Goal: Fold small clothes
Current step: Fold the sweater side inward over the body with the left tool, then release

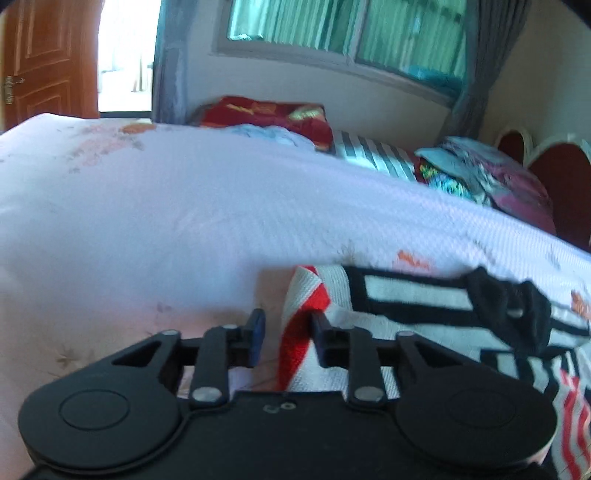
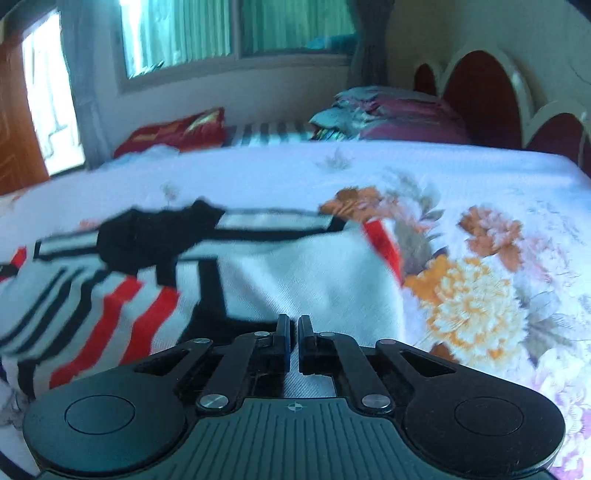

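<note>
A bedroom: a bed with a pale flowered bedspread (image 1: 155, 206) fills both views, with a window (image 1: 332, 29) and grey curtains behind, a wooden door (image 1: 44, 59) at the far left, and pillows (image 2: 399, 114) piled against a red, scalloped headboard (image 2: 487, 96).

A small garment (image 2: 280, 273), white with red and black stripes and a black collar, lies spread on the bedspread.

In the left wrist view, the left gripper (image 1: 286, 325) sits low over one end of the garment. Its jaws stand narrowly apart, and a red-and-white edge of the cloth lies between them; whether the pads press on it cannot be told.

In the right wrist view, the right gripper (image 2: 294, 332) has its jaws drawn nearly together, with white fabric of the garment caught in the slim gap between them. The striped part spreads off to the left of those jaws, and the orange flowers of the bedspread lie to their right.
</note>
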